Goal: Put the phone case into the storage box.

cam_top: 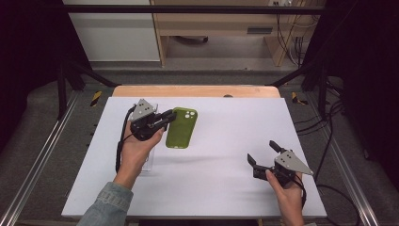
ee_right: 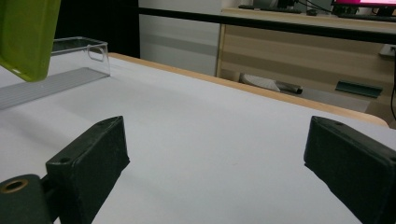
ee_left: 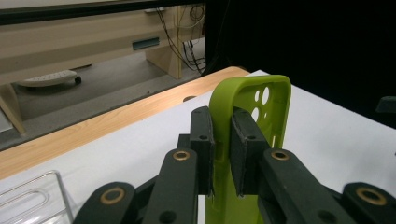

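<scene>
Items on the counter (cam_top: 211,188), listed from the left of the high view to the right.

One clear plastic stand (cam_top: 148,162), lower left of centre, lying on the white counter just beside the left forearm and partly hidden by it. It appears again at the bottom left corner of the left gripper view (ee_left: 32,198) and at the upper left of the right gripper view (ee_right: 88,51).

One left gripper (cam_top: 167,118), left of centre, in the person's left hand (cam_top: 136,146). Its two jaws are clamped on one long edge of the phone case; in the left gripper view the edge of the case stands pinched between the two black pads.

One green phone case (cam_top: 181,128), centre left, held off the counter with its shadow lying below it on the white surface. The camera cutouts sit at its far end, toward the top of the frame. The left gripper view shows it upright on edge (ee_left: 275,107); the right gripper view shows one corner (ee_right: 25,35) at the upper left.

One right gripper (cam_top: 263,151), lower right, in the right hand (cam_top: 287,193), well apart from the case. Its two jaws stand wide apart with nothing between them, low over bare counter.

One wooden strip (cam_top: 195,91) along the far edge of the counter, top centre.
</scene>
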Tool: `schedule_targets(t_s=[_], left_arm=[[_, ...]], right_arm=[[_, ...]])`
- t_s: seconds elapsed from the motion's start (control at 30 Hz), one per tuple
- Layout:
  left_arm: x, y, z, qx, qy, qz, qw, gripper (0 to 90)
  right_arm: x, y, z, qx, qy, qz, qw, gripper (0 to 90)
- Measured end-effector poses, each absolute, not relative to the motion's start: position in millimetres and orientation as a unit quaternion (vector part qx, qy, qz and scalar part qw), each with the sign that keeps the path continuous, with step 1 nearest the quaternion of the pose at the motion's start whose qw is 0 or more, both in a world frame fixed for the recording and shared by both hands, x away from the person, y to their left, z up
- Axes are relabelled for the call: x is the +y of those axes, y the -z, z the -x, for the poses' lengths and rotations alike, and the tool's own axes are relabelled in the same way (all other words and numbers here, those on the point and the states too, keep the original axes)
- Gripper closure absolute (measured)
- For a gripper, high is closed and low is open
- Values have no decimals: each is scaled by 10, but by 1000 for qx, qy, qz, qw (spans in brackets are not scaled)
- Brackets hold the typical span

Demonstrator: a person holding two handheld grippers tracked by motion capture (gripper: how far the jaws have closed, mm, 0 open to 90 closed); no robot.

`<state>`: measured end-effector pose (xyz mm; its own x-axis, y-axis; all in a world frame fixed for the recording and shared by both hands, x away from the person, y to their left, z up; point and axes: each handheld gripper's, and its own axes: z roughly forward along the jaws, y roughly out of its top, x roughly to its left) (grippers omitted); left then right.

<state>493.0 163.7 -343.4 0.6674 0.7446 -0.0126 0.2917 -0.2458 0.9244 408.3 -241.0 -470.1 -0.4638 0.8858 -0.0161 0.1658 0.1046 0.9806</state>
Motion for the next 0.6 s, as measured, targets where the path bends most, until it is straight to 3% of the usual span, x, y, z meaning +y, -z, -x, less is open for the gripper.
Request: schedule_targets(t_s=[0.6], left_arm=[[1858, 3253, -4958, 338, -243, -741, 527, 801]], right_arm=[[-2395, 4738, -4071, 664, -539, -408, 319, 45]])
